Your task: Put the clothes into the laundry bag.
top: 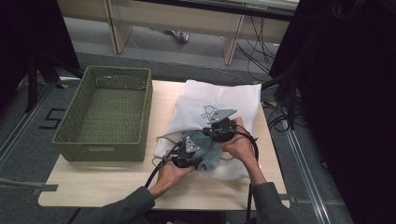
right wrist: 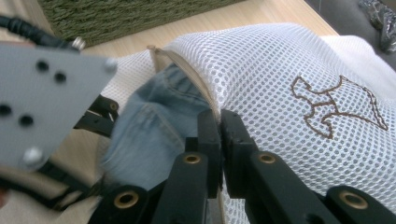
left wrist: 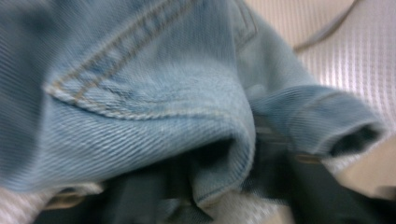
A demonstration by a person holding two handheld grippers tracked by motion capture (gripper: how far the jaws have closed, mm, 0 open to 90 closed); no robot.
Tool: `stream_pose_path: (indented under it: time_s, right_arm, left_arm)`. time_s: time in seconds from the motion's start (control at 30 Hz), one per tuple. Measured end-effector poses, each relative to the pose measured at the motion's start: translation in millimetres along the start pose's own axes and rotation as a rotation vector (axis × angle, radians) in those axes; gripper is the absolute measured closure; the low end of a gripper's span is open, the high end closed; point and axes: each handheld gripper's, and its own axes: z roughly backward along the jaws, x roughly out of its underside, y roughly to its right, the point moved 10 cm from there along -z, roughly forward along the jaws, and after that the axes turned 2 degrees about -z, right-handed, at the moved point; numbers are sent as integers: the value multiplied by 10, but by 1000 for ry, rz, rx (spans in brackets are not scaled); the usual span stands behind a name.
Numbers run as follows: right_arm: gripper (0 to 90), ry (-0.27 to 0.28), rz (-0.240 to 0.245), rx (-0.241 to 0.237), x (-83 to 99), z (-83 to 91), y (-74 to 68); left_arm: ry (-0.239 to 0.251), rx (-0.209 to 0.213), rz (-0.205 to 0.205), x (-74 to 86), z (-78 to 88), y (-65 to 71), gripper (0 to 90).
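Leftmost on the counter (top: 93, 186) sits a green woven basket (top: 105, 114), empty and well apart from the work. Next comes the left tongs (top: 187, 156), pushed up against a piece of light blue denim (left wrist: 140, 93). In the left gripper view the cloth drapes over the black jaws and hides their tips, so I cannot tell whether they grip it or merely shove it. The denim lies at the mouth of a white mesh bag (top: 219, 100), partly inside it and partly bunched on the counter in front.

Further right, the right tongs (right wrist: 219, 135) are clenched on the bag's beige-edged rim, holding the opening up (the jaws meet with only the hem between them). A small brown animal outline (right wrist: 338, 105) is stitched on the mesh beyond.

The step looks like feeding the denim into the bag. To do it well, the right side should keep the rim lifted and taut while the left drives the cloth deep, leading with the folded bulk, not a loose edge.

What stands in the way: the two tools crowd each other closely at the mouth, their cables (top: 156, 170) trail across the counter near the cloth, and the soft mesh may sag shut.
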Motion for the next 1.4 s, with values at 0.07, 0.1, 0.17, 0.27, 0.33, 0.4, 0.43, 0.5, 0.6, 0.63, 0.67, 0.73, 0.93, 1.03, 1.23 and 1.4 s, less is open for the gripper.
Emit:
stream_pose_path:
  time_s: [0.07,0.1,0.17,0.27,0.33,0.4,0.43,0.5,0.6,0.63,0.67,0.73,0.93,1.03,1.23,1.4]
  right_arm:
    - [882,-2,-19,-4,4,28,-2]
    - [883,9,-18,-3,-13,42,2]
    - [883,16,-15,4,-35,88,2]
    - [883,37,-17,5,-86,129,4]
    - [883,27,-29,-12,-86,141,-18]
    - [883,15,-24,-5,-36,101,-11]
    - [883,3,-31,0,-1,75,-3]
    - [883,-12,-39,-11,60,31,-3]
    - [882,-11,-39,-22,99,11,10]
    - [882,-5,-38,-20,94,15,24]
    - [882,-5,-43,-13,89,22,34]
    - [882,-1,-38,-12,85,30,38]
    - [882,-8,-35,-13,86,30,24]
    - [882,-6,-32,-4,82,35,39]
    - [882,-6,-38,-13,94,36,33]
    - [882,-2,-41,-16,111,76,46]
  left_arm:
    - [95,-47,59,-172,20,-82,714]
    - [80,-50,21,-218,64,-165,720]
    - [131,-85,59,-402,121,-313,725]
    - [191,-127,116,-566,82,-486,722]
    - [169,-124,138,-485,-75,-518,710]
    - [121,-123,153,-316,-235,-557,675]
    - [117,-105,171,-267,-275,-542,651]
    - [96,-69,158,-207,-280,-477,573]
    - [66,-20,169,-190,-155,-395,396]
    - [63,-12,171,-193,-91,-378,346]
    - [63,-8,169,-200,-22,-370,307]
    - [67,7,162,-203,110,-339,255]
    - [30,78,121,-7,191,-40,166]
    - [18,62,99,31,35,71,154]
    - [73,-28,92,-125,-210,-3,541]
    - [132,-94,128,-295,-218,-286,825]
